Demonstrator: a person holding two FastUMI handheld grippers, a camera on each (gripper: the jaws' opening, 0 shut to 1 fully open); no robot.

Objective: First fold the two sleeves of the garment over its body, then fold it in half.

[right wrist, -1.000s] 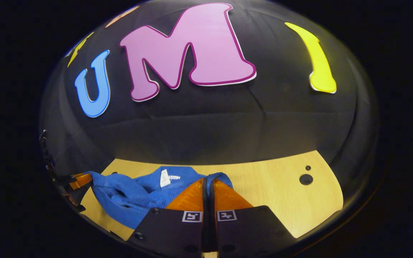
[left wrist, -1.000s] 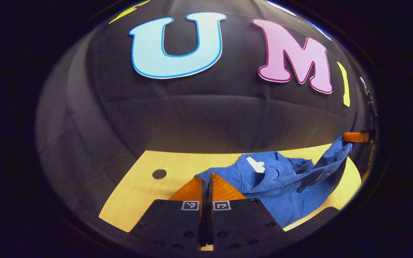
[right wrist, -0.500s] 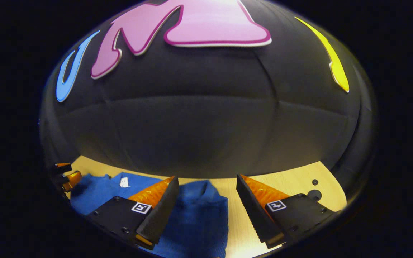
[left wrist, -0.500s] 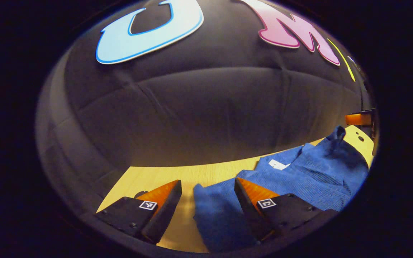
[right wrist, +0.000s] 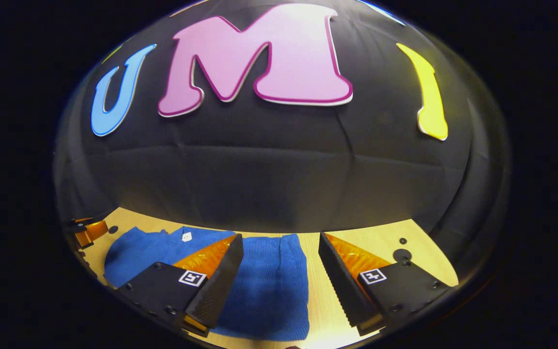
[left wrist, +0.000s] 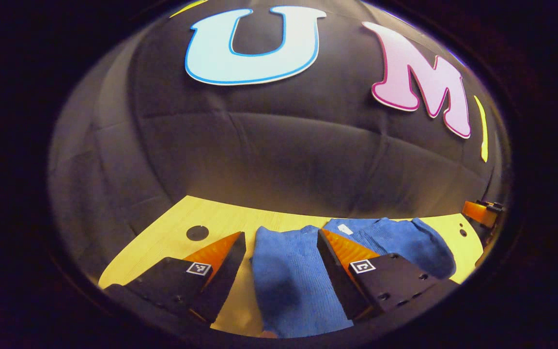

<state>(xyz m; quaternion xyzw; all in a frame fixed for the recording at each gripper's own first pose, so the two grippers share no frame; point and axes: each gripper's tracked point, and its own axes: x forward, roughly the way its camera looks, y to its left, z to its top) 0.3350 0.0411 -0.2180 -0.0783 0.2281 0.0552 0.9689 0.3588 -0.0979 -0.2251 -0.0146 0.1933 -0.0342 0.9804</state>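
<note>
A blue knit garment (left wrist: 298, 281) lies folded on the pale wooden table (left wrist: 172, 242), a small white tag (left wrist: 345, 229) showing near its far edge. My left gripper (left wrist: 281, 254) hovers open just above the garment's left part, the cloth lying loose between its fingers. In the right gripper view the same garment (right wrist: 264, 286) spreads from the middle to the left, tag (right wrist: 187, 236) up. My right gripper (right wrist: 281, 257) is open over the garment's right edge, holding nothing. Each view shows the other gripper at its side edge (left wrist: 480, 213) (right wrist: 87, 231).
Round dark holes are set in the tabletop, one at the left (left wrist: 197, 232) in the left gripper view and some at the right (right wrist: 401, 255) in the right gripper view. The black cloth wall (left wrist: 279, 145) rises directly behind the table.
Both grippers were shut on lifted parts of the garment a second ago. Both have since opened, the cloth has dropped flat onto the table, and the grippers have drawn back slightly.
</note>
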